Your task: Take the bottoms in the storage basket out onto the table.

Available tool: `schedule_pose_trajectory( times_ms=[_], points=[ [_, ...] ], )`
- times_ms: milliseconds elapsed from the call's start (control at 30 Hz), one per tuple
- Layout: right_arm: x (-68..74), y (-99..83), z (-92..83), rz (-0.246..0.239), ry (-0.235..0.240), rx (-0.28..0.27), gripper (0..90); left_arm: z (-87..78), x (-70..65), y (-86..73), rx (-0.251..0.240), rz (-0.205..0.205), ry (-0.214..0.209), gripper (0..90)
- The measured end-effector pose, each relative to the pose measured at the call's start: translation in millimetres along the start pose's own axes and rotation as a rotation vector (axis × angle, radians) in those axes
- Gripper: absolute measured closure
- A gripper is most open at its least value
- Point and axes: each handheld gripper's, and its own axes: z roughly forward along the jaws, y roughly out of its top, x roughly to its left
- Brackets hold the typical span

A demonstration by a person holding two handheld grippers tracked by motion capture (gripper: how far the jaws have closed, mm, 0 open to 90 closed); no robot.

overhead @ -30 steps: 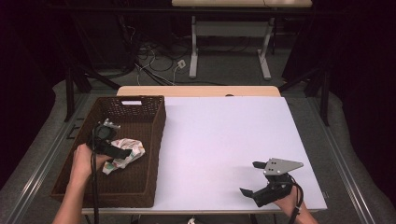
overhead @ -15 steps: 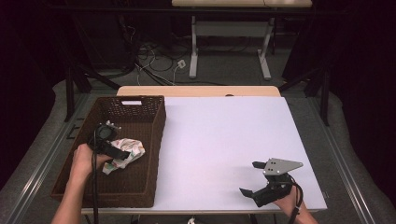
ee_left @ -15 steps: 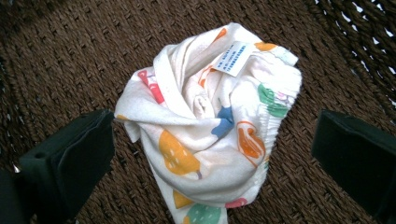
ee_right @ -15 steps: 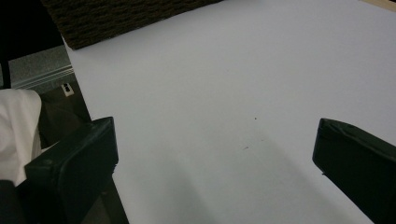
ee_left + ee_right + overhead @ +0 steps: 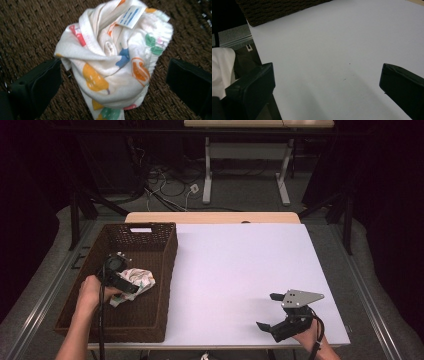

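A crumpled white cloth (image 5: 137, 280) printed with orange, blue and green shapes lies on the floor of the brown wicker basket (image 5: 160, 285) at the table's left. My left gripper (image 5: 131, 287) is inside the basket, right at the cloth. In the left gripper view its jaws stand wide apart on either side of the cloth (image 5: 112, 62), which carries a white label with blue print, and they are not pressing it. My right gripper (image 5: 268, 312) rests open near the front right of the white table (image 5: 240, 260), with nothing between its jaws (image 5: 324, 82).
The basket's corner (image 5: 279, 10) shows at the top of the right gripper view. The table's front edge runs just beside my right gripper. Desk legs and cables (image 5: 170, 175) lie on the floor beyond the table.
My left gripper has shifted slightly at the cloth inside the basket. The right gripper has stayed where it was.
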Motion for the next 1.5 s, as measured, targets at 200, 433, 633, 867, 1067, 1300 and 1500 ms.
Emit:
schedule_pose_trajectory(
  times_ms=[200, 433, 633, 867, 1067, 1300, 1500],
  points=[
    [-0.3, 0.0, 0.0, 0.000, 0.004, 0.002, 0.0, 3.6, 0.1, -0.6, 0.035, -0.008, 0.012, 4.5],
    [-0.1, -0.4, 0.6, 0.000, 0.003, -0.003, 0.0, 10.7, -0.2, -1.0, 0.079, -0.018, -0.009, 15.0],
    [0.2, -0.2, 0.6, -0.001, 0.002, 0.003, 0.0, 15.1, -2.4, -1.1, 0.111, -0.019, -0.018, 21.8],
    [0.5, 0.0, 1.0, 0.000, 0.003, 0.009, 0.0, 19.3, -5.9, -1.6, 0.133, 0.002, -0.040, 42.8],
    [0.7, 0.0, 0.9, -0.002, 0.004, 0.010, 0.0, 19.0, -9.1, -2.6, 0.125, 0.041, -0.079, 64.9],
    [0.7, 0.0, 1.1, -0.003, 0.005, 0.004, 0.0, 14.5, -11.1, -2.8, 0.116, 0.067, -0.097, 72.9],
    [0.1, 0.0, -0.3, -0.005, 0.006, 0.008, 0.0, 5.9, -10.9, -3.1, 0.069, 0.081, -0.095, 73.7]
  ],
)
